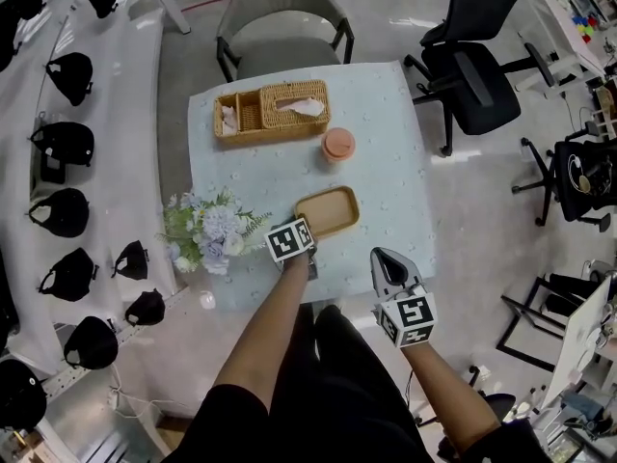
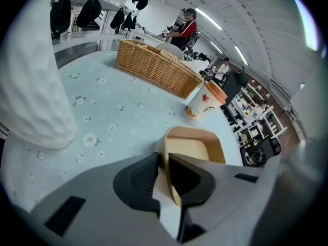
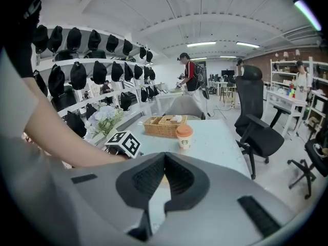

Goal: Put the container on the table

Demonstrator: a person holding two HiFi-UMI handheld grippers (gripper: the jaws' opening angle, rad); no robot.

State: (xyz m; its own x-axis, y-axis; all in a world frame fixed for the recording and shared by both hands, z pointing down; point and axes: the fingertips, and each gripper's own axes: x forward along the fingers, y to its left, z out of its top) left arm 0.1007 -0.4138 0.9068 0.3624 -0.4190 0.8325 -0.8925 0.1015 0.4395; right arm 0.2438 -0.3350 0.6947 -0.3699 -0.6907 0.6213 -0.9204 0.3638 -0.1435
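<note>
Only left gripper view shows grip: left gripper (image 2: 164, 160) jaws pinched on near rim of tan container (image 2: 197, 148); in head view marker cube hides it. Container (image 1: 328, 210) at near middle of table (image 1: 386, 177); contact with cloth unclear. Cup (image 1: 337, 145) just beyond, wicker basket (image 1: 273, 111) farther, flowers (image 1: 207, 230) left. Right gripper (image 3: 164, 160) jaws together, empty, off table's near edge, angled down. Left forearm stretched forward.

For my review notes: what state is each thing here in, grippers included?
container: gripped by its near rim; contact with the table unclear.
left gripper: shut on the container's rim.
right gripper: shut, empty.
cup: upright, lid on.
wicker basket: on the table, a tissue sticking out of its covered half.
</note>
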